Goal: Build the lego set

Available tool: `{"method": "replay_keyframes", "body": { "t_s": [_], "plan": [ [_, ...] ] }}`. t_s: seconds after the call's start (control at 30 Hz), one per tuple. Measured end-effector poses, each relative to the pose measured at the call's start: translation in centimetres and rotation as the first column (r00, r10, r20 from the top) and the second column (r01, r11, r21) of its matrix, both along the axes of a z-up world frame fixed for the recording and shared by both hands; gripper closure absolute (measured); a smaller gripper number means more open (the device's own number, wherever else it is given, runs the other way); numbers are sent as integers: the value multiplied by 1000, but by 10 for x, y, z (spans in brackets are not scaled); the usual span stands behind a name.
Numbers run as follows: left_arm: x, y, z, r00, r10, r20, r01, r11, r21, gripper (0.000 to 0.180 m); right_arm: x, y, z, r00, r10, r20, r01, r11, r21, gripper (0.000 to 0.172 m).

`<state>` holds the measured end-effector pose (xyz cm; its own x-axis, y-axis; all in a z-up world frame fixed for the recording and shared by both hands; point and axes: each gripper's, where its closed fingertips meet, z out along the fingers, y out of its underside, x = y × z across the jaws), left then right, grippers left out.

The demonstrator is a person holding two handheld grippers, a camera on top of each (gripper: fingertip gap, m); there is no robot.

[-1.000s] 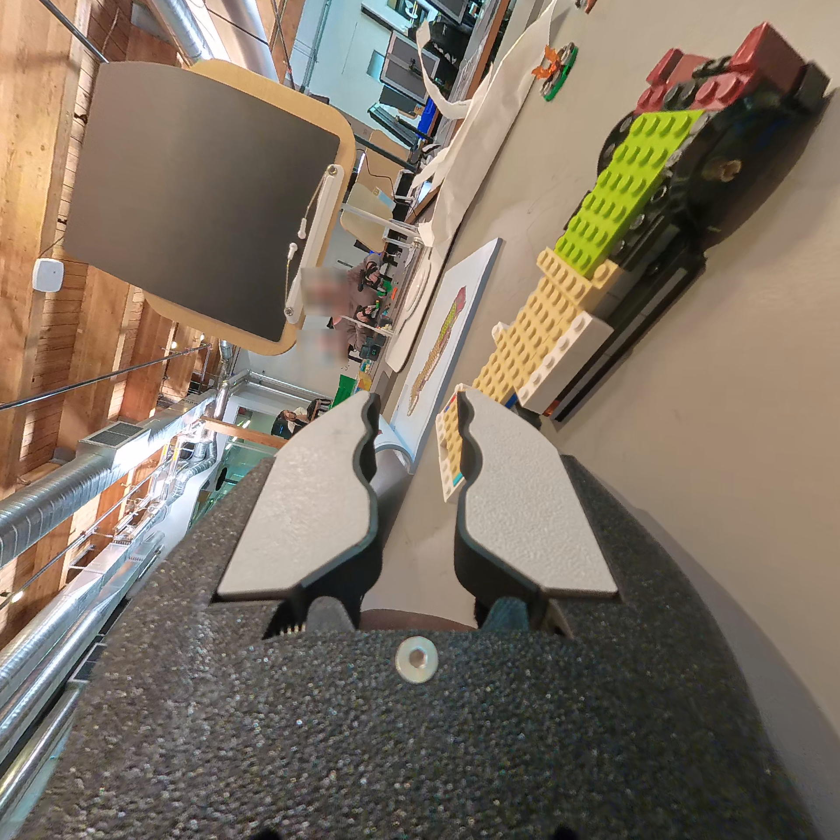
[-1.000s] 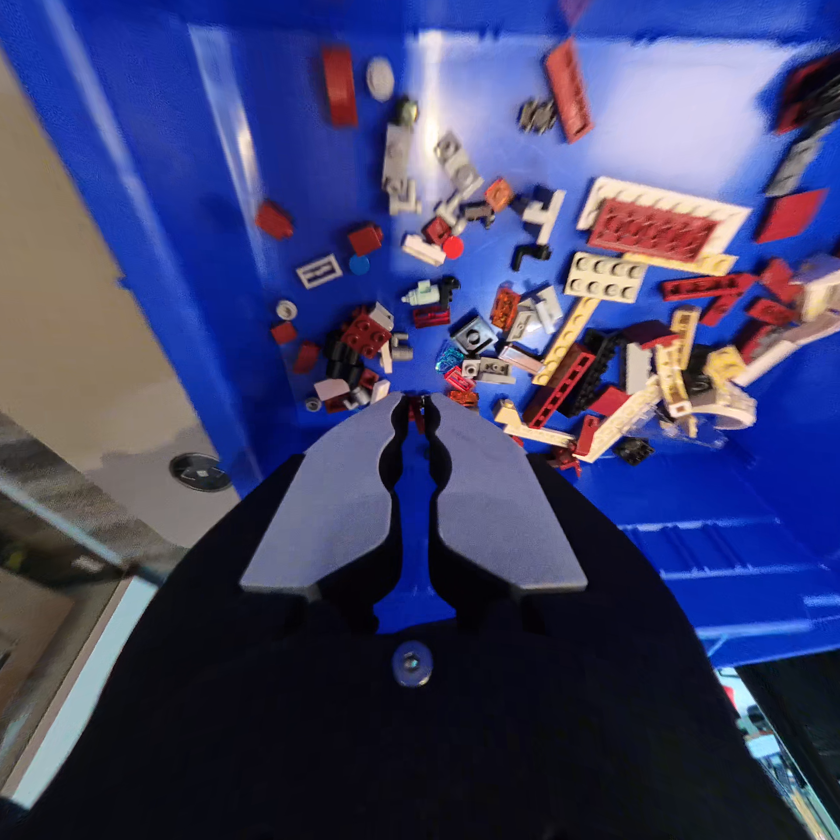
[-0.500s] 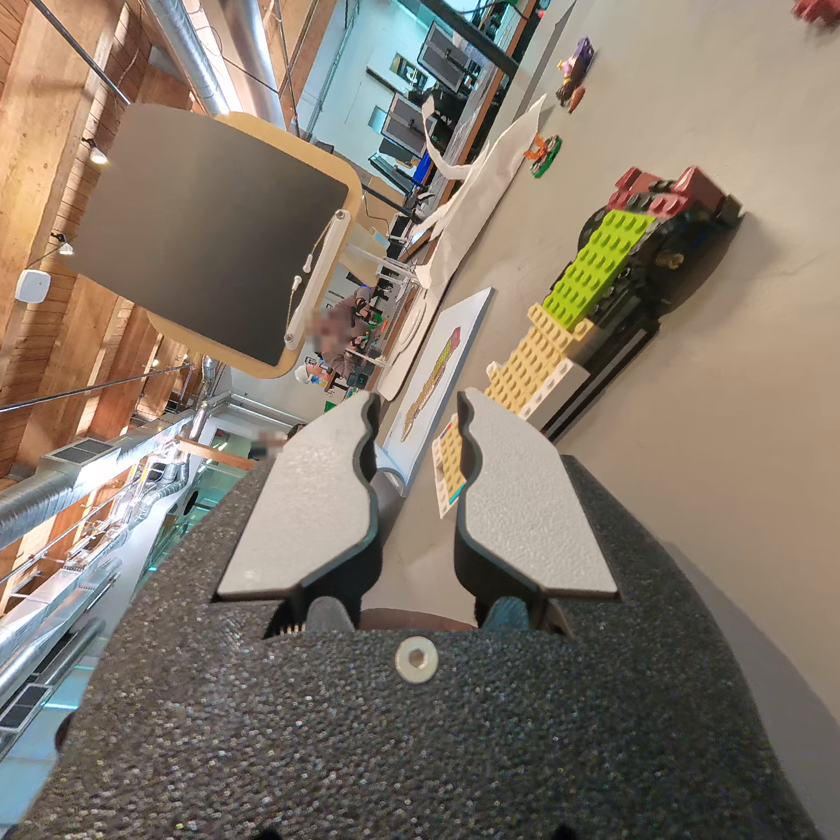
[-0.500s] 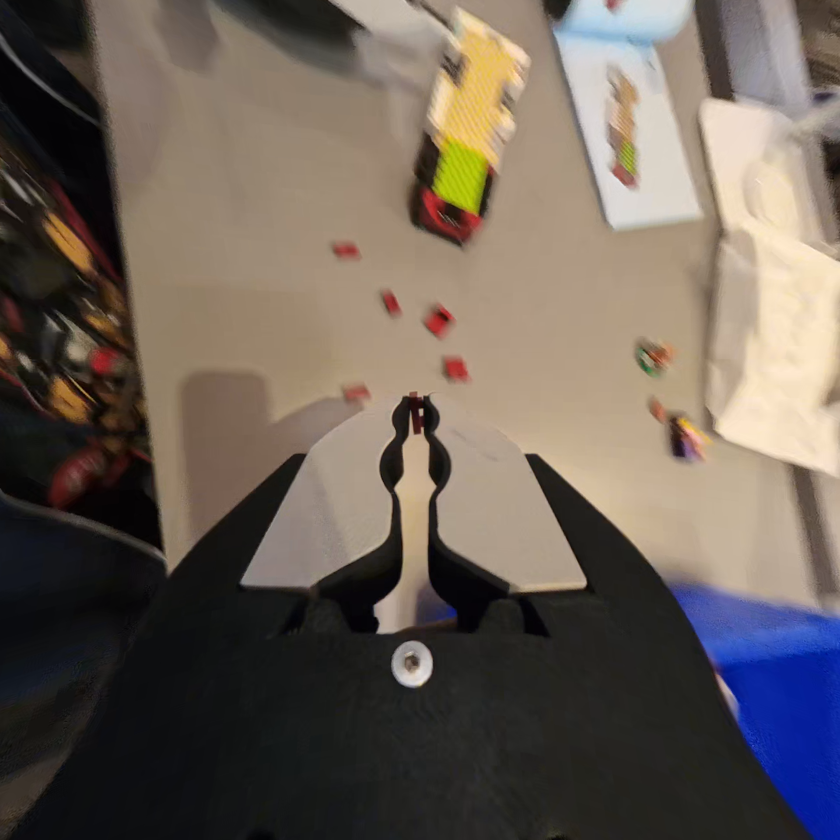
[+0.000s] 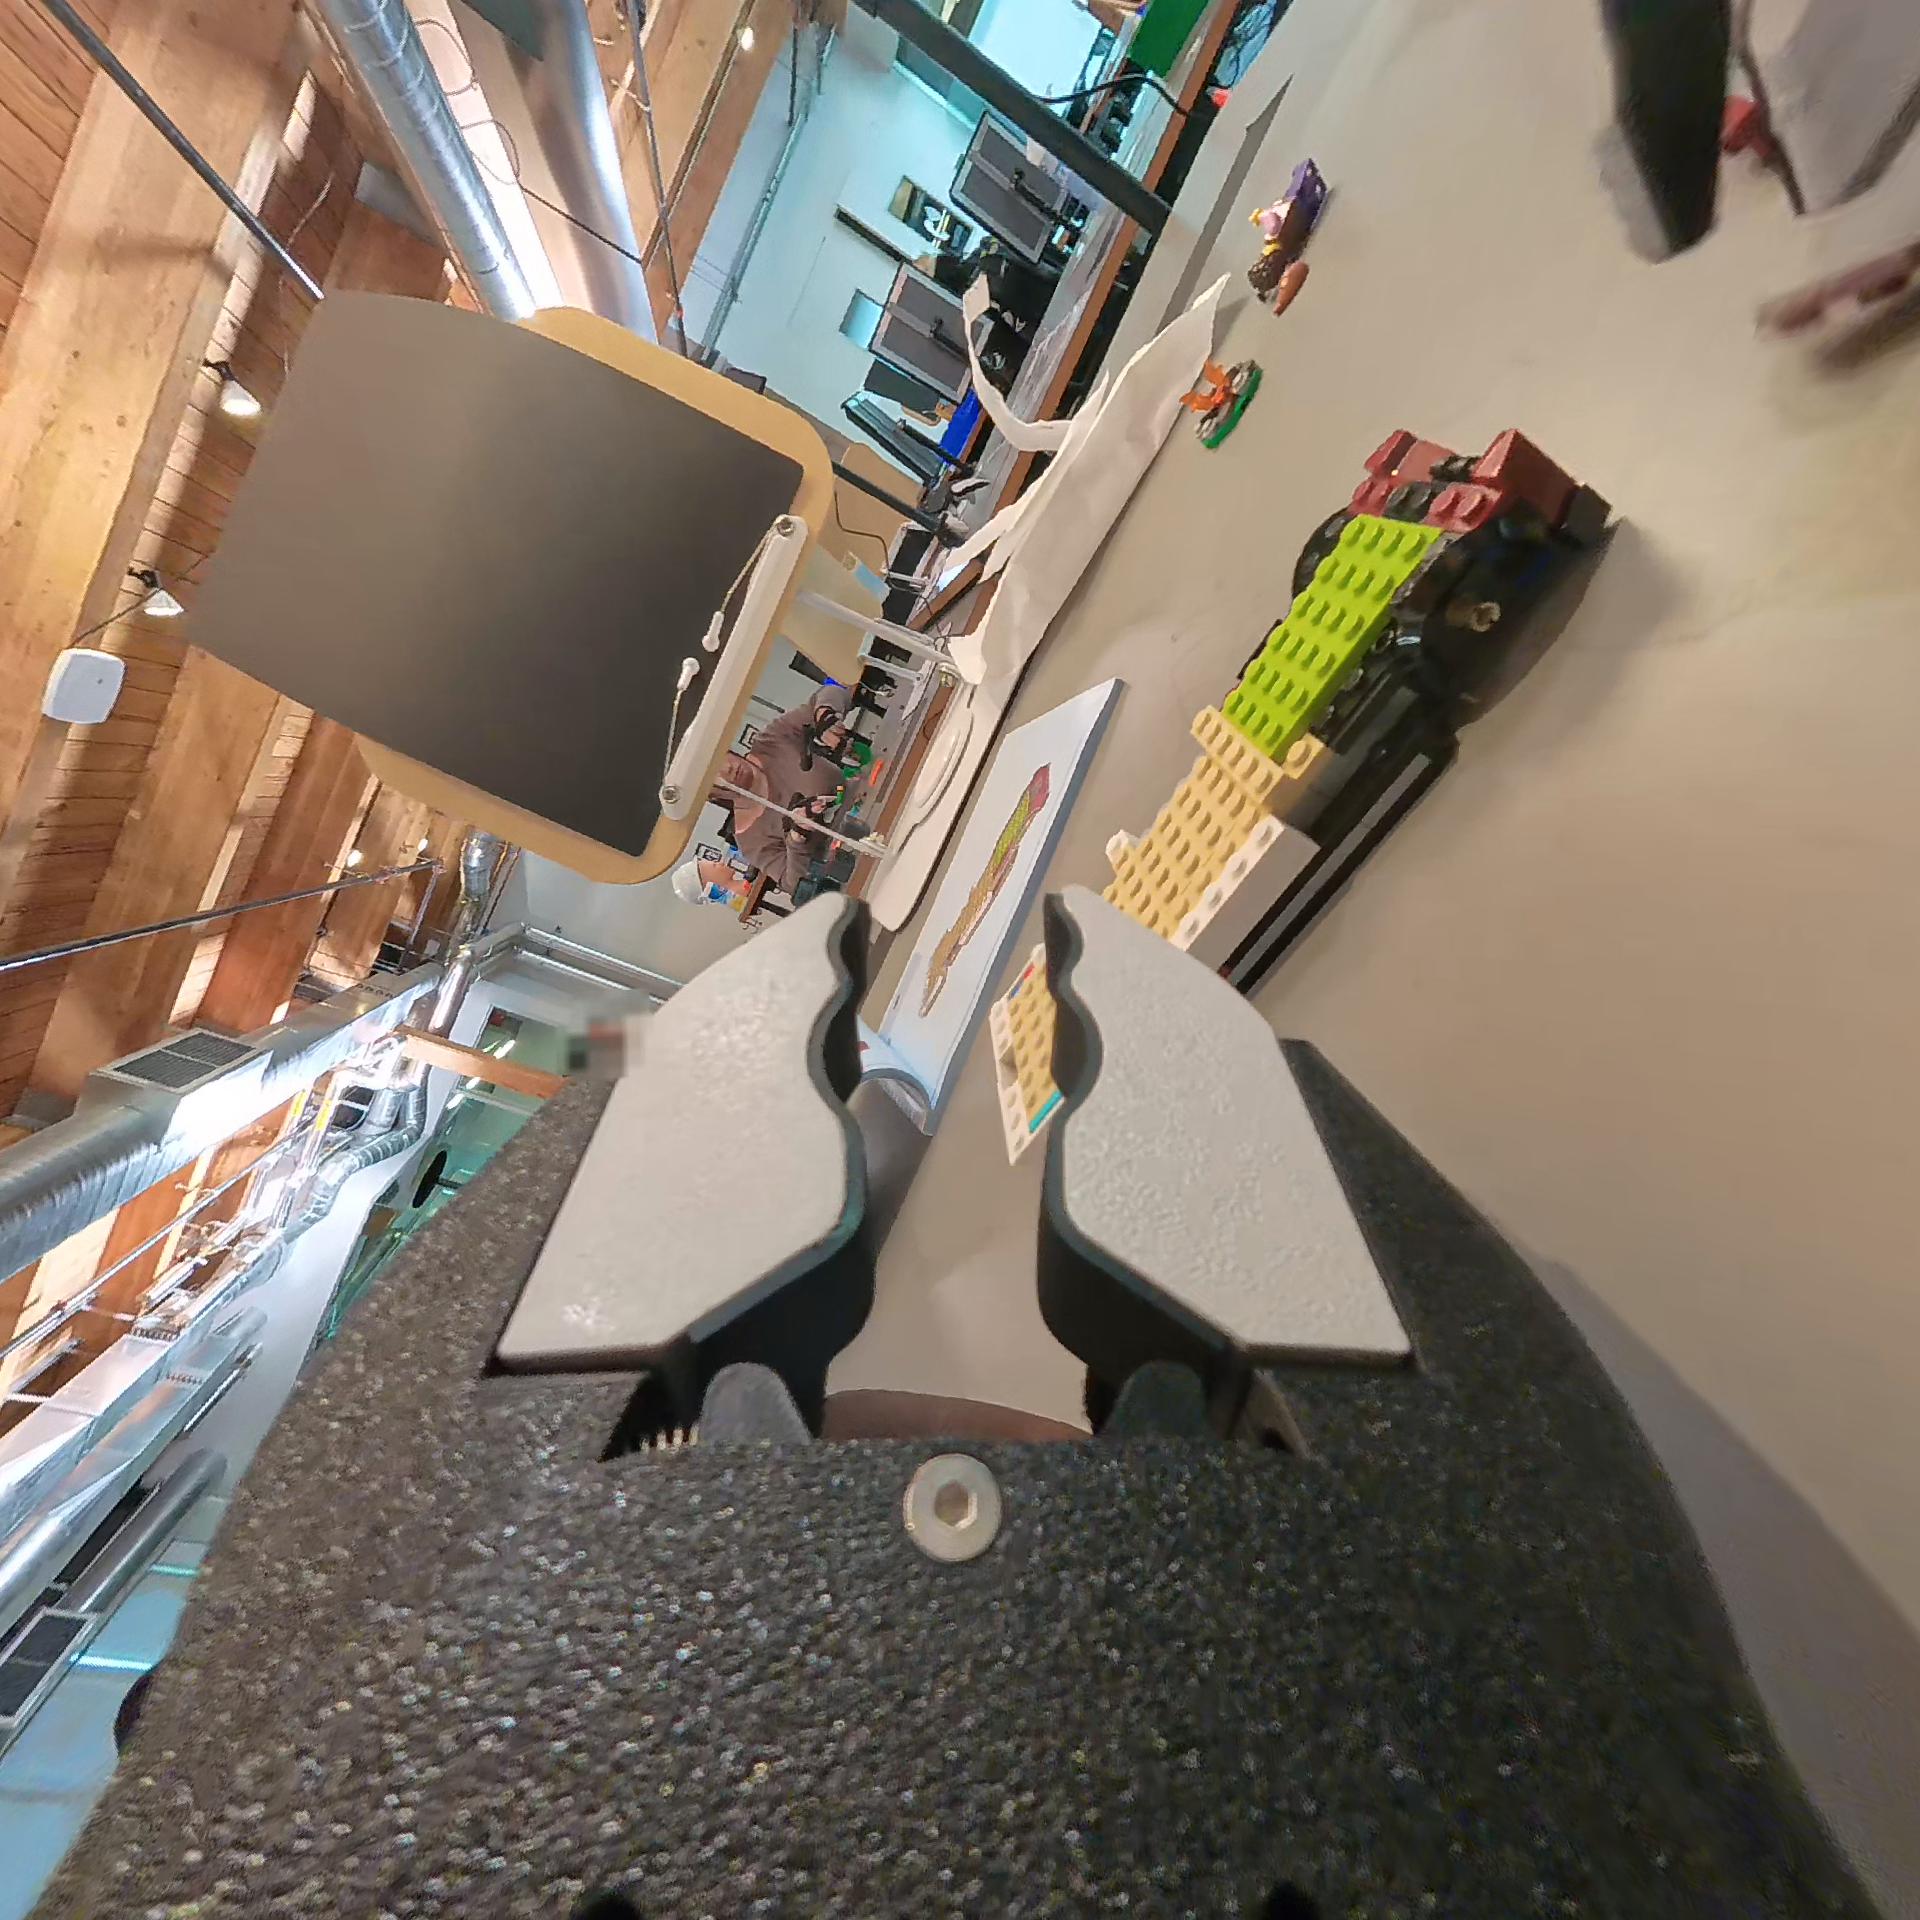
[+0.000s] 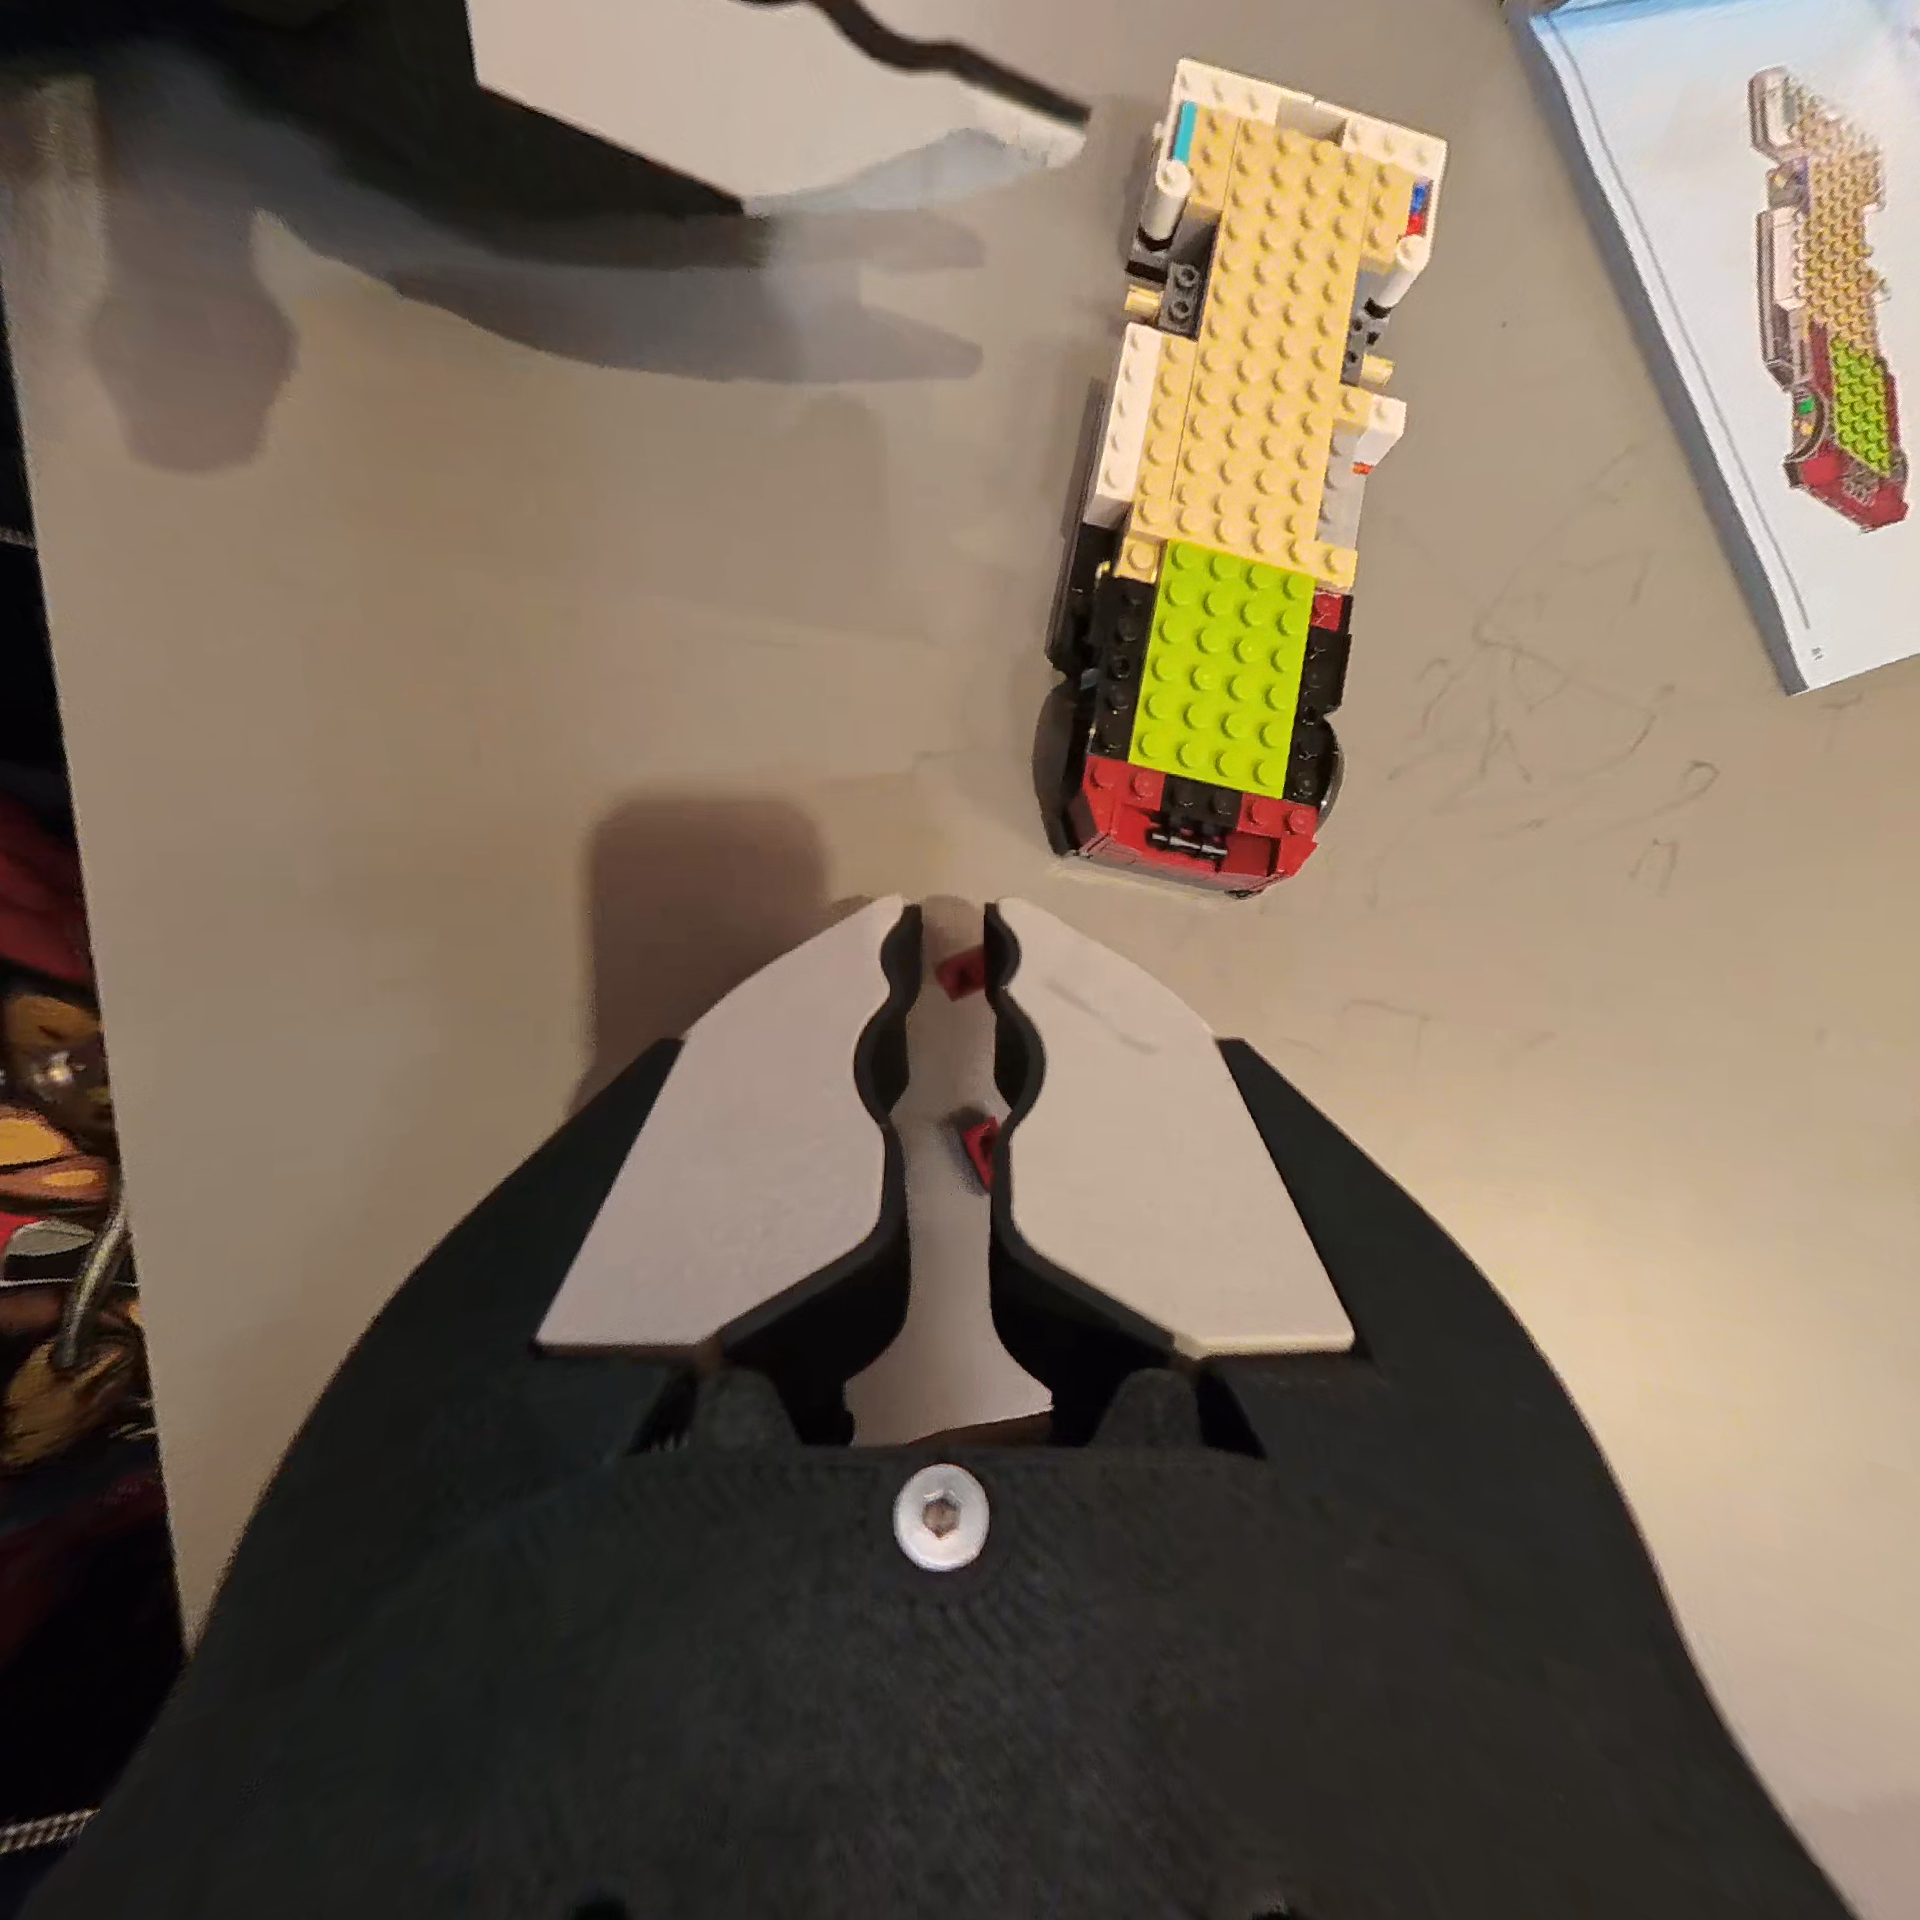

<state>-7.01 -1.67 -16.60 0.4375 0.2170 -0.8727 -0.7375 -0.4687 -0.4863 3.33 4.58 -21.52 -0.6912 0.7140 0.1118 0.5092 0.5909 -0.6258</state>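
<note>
The table (image 6: 520, 623) is a smooth, matt beige surface with faint scuffs. The brick-built vehicle (image 6: 1236, 499) is glossy studded plastic in tan, lime, red, black and white. The instruction booklet (image 6: 1766, 312) is printed paper. The left gripper (image 5: 951, 925) has a rough, grainy black body, matt grey textured fingers (image 5: 727, 1122) and a shiny metal screw (image 5: 951, 1504). Beyond it are wooden walls (image 5: 94, 343) and ribbed metal ducts (image 5: 62, 1174).
</note>
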Motion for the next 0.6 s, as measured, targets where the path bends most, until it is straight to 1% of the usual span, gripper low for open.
{"method": "replay_keyframes", "body": {
  "t_s": [0.17,0.23,0.3,0.37,0.4,0.47,0.53,0.6],
  "plan": [
    [5,5,-8,999,-32,11,32,999,-40,147,-7,23,14,999,-39,-30,40,998,38,150],
    [8,7,-10,998,-52,25,53,997,-50,146,-16,31,21,997,-61,-38,62,998,24,145],
    [12,9,-13,996,-79,44,81,995,-59,145,-26,31,23,998,-67,-12,67,998,0,139],
    [16,11,-16,993,-99,57,103,993,-66,143,-35,23,20,999,-41,23,42,999,-18,132],
    [17,12,-17,992,-105,64,110,991,-71,142,-40,19,17,998,-30,48,31,999,-24,126],
    [17,14,-21,991,-110,76,117,989,-88,140,-51,14,8,995,-33,91,34,999,-4,107],
    [17,14,-25,991,-110,79,118,987,-105,139,-58,10,-2,989,-35,143,34,999,11,92],
    [17,15,-27,991,-111,76,119,986,-117,137,-60,8,-10,980,-45,196,42,999,18,82]
  ]
}}
